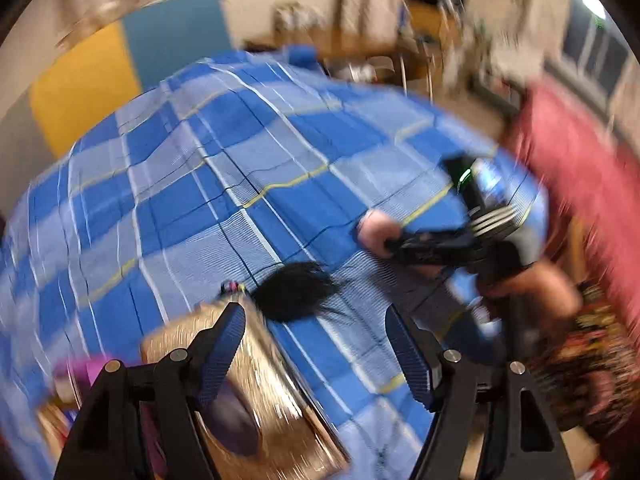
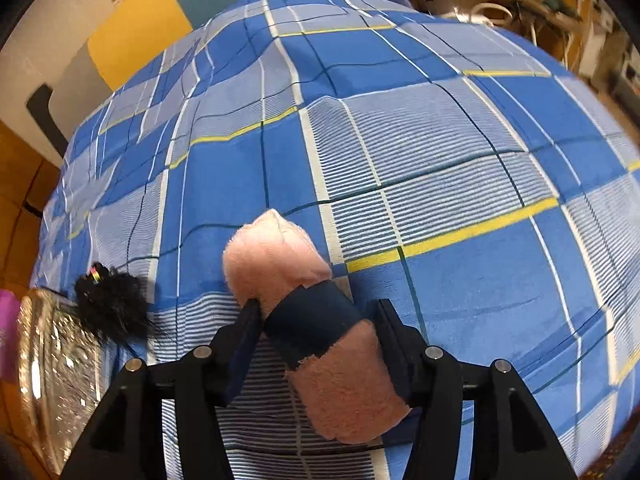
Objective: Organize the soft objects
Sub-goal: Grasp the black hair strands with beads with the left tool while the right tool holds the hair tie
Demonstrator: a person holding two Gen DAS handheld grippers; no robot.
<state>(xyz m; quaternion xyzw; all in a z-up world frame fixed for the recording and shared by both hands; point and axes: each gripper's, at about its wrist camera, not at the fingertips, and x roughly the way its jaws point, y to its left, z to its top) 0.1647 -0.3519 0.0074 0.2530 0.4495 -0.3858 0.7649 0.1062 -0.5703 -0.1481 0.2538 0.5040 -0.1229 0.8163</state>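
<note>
Right gripper holds a rolled pink towel between its jaws, over the blue checked bedspread. Left gripper open, empty. Black furry toy lies beside a shiny basket.

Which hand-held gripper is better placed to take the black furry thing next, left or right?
Left. The left hand-held gripper stands open and empty, with the black furry object just ahead of its fingertips. The right hand-held gripper has the pink rolled towel between its jaws, and the furry object lies off to its side.
</note>
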